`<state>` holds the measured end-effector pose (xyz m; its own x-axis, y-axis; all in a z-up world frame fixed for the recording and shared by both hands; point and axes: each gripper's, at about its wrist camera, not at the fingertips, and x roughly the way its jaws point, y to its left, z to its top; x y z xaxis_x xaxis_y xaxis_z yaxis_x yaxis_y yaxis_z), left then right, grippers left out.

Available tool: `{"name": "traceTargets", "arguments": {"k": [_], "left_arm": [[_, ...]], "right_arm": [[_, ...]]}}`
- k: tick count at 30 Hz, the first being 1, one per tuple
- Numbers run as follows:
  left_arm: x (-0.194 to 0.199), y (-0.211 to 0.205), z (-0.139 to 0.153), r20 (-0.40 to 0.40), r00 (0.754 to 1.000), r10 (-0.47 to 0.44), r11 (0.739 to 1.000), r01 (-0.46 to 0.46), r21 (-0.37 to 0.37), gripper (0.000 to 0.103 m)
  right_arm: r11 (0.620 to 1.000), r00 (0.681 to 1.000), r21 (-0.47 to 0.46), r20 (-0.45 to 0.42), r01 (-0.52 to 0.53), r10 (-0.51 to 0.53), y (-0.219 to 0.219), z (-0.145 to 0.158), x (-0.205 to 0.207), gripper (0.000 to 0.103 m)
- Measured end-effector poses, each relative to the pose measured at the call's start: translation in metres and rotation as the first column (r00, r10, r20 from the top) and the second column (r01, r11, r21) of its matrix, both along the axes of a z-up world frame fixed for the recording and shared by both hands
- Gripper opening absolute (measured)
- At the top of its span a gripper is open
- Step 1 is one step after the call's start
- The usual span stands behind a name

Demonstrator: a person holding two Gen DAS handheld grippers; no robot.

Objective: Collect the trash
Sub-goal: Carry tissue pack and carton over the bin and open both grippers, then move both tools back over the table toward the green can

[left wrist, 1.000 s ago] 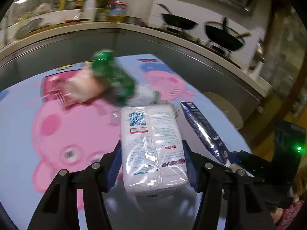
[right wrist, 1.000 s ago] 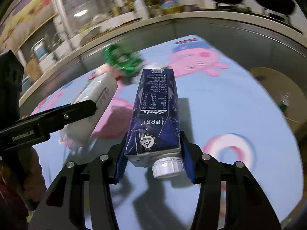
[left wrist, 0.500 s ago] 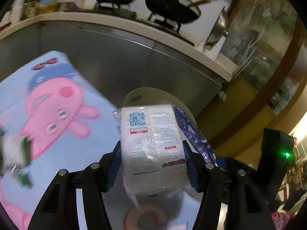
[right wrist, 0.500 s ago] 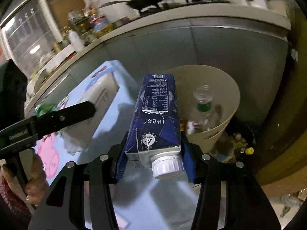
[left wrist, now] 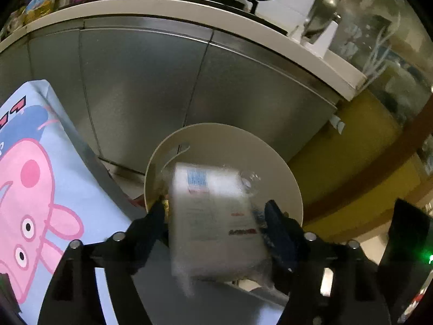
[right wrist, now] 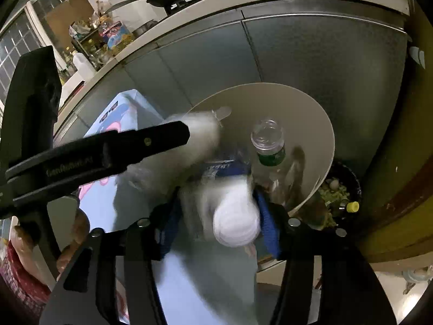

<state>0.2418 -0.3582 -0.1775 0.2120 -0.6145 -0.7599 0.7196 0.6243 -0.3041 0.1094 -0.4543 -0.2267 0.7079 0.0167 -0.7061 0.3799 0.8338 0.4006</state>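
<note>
The left hand-held gripper [left wrist: 215, 216] is opening, and the white tissue pack [left wrist: 216, 222], blurred, lies loose between its fingers above the beige trash bin [left wrist: 270, 149]. The right hand-held gripper [right wrist: 216, 211] is opening too; the blue carton [right wrist: 230, 187] with its white cap is blurred between the pads over the bin's near rim. A clear bottle [right wrist: 268, 146] stands inside the bin, just right of the tabletop [left wrist: 54, 168] with the pink pig cloth.

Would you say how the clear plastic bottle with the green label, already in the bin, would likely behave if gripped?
The clear bottle looks empty and uncapped, so probably light and easily squashed. Its round, smooth body may slip or roll. It leans inside the bin, so it could shift when touched.
</note>
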Motion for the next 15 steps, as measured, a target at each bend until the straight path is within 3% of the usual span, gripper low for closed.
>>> {"name": "traceTargets", "arguments": {"k": [6, 15], "left_arm": [[-0.002, 0.027, 0.017, 0.020, 0.999, 0.034, 0.998, -0.032, -0.055, 0.080], [-0.044, 0.114, 0.040, 0.116, 0.980, 0.160, 0.981, -0.145, -0.129, 0.080]], "right_arm": [[0.999, 1.000, -0.049, 0.027, 0.001, 0.000, 0.020, 0.008, -0.010, 0.057], [0.997, 0.996, -0.068, 0.079, -0.041, 0.046, 0.072, 0.022, -0.037, 0.057]]}}
